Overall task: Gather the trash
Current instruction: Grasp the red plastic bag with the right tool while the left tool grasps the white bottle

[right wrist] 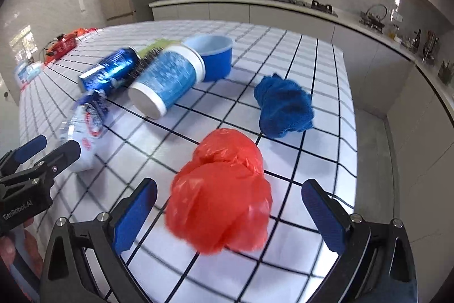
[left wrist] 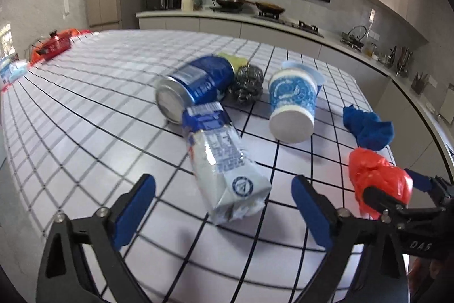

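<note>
So we've got both tools hanging over the checkered counter (left wrist: 85, 110) with trash scattered across it. Our left tool (left wrist: 224, 206) is spread wide, with the near end of a crumpled white-and-blue carton (left wrist: 227, 161) lying between its blue pads, not pinched as far as we can see. Our right tool (right wrist: 229, 215) is spread too, its pads on either side of a scrunched red plastic bag (right wrist: 221, 189) without pressing on it. Past the carton a blue can (left wrist: 195, 84) lies on its side, its far end against a steel-wool scrubber (left wrist: 247, 84), and just beside that a blue-patterned paper cup (left wrist: 292, 107) is tipped over (bottom facing us). From the right wrist view there's a blue bowl (right wrist: 215, 56) right behind the cup's mouth. A wadded blue cloth (right wrist: 283, 107) sits beyond the red bag, near the counter's right edge. Something yellow-green pokes out behind the scrubber, too hidden for us to tell what it is.
</note>
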The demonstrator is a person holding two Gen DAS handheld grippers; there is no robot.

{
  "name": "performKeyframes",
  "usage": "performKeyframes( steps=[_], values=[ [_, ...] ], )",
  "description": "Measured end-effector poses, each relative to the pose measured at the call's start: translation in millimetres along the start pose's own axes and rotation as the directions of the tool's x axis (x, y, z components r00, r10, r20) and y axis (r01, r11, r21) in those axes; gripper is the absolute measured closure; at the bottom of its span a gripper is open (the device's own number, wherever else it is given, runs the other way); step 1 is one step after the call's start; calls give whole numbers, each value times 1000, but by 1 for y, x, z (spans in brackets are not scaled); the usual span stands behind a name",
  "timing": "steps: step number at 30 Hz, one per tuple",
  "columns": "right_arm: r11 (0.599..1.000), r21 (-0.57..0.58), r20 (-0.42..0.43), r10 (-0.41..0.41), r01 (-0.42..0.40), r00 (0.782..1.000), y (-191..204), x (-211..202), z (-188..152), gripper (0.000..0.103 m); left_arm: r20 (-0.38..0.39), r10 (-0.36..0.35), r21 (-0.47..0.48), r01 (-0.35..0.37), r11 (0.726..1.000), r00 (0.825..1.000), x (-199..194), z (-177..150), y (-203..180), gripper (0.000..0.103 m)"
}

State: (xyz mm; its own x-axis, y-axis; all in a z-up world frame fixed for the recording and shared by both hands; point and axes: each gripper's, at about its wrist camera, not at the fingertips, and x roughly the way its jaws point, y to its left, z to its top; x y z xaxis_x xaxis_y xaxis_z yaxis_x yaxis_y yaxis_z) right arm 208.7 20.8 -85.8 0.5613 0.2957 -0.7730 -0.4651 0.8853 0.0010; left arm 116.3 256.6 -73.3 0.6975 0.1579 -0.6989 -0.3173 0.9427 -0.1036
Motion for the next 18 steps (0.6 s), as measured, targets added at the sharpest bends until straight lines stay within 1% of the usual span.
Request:
performKeyframes(
  steps=[1,3,4,5,6,7,8,10,11,14,15,16,17,18],
  values=[
    [1000,6,-8,-1,1,1000,0,4,0,10,-6,-5,-5,5,1000,1000,4,1,0,14],
    [1000,24,-34,4,-3,999,-1,15,2,25,-31,-11,-28,10,1000,999,12,2,2,16],
    [999,34,-42,9,-8,999,-1,19,3,30,-43,-17,-38,15,999,999,15,3,3,19],
    [999,47,-51,20,-18,998,-1,23,4,40,-58,-14,-43,12,999,998,19,3,4,21],
    [998,52,-55,22,-19,998,-1,24,4,42,-67,-17,-44,14,999,998,22,4,4,26],
    [999,52,-50,18,-15,999,1,25,5,43,-79,-36,-49,32,998,996,24,3,6,42],
    [998,53,-51,21,-18,998,2,25,6,44,-92,-63,-55,58,997,994,25,3,9,44],
    [999,48,-58,27,-24,998,4,24,6,44,-85,-82,-45,78,996,993,20,1,12,51],
    [999,47,-55,29,-26,998,5,22,5,44,-77,-97,-44,94,995,992,16,0,15,53],
    [999,40,-54,-14,17,998,5,16,0,32,-64,-100,-23,99,995,993,7,-3,18,55],
    [999,45,-50,-4,6,999,4,15,-1,32,-58,-99,-10,99,995,993,4,-5,18,55],
    [998,56,-45,11,-9,999,3,13,-3,34,-56,-96,2,96,995,994,1,-7,18,56],
    [998,58,-45,9,-7,999,2,13,-4,53,-55,-96,10,97,995,994,0,-10,17,56],
    [998,58,-47,9,-6,999,1,14,-4,56,-57,-99,13,100,995,993,1,-9,15,56]
  ],
)
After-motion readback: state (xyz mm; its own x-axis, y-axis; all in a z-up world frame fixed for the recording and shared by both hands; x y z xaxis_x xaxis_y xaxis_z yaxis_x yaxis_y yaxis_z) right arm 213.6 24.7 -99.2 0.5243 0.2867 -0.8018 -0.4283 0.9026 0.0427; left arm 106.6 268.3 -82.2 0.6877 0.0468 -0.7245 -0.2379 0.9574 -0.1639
